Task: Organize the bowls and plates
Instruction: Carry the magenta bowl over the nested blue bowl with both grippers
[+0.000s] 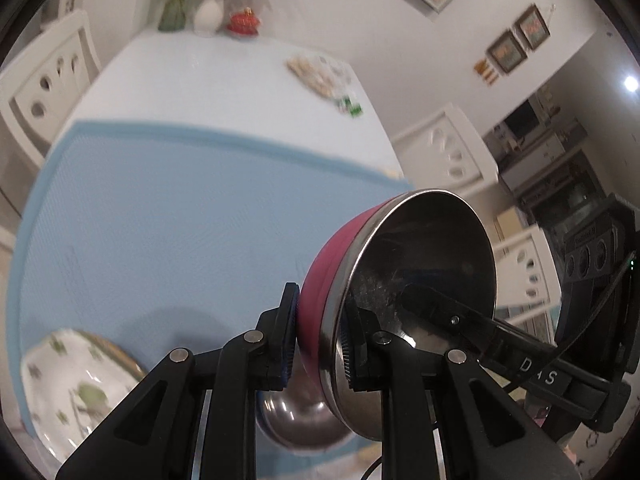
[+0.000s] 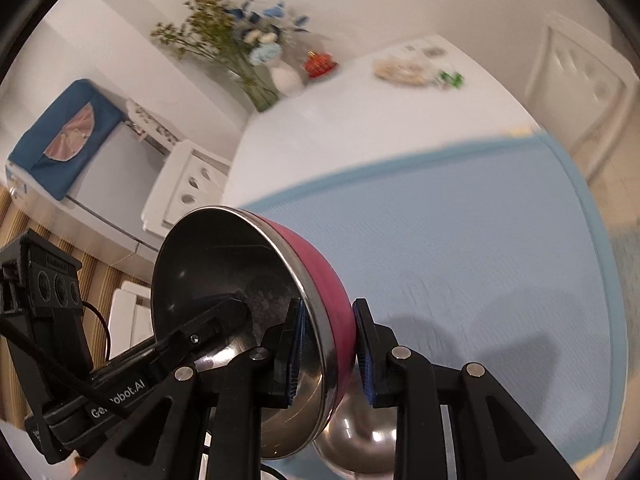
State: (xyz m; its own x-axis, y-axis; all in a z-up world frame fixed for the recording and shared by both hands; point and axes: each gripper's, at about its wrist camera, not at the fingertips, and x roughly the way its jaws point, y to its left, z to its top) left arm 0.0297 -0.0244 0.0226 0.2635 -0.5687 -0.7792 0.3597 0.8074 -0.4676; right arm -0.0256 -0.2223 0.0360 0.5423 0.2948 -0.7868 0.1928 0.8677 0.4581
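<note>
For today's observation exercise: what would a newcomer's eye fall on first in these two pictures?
First, the pink bowl with a shiny steel inside, tipped on edge in mid-frame, its rim clamped by both the left gripper and the right gripper. Next, the blue mat spread over the white table behind it, with a second steel bowl lying below and a floral plate at lower left.
</note>
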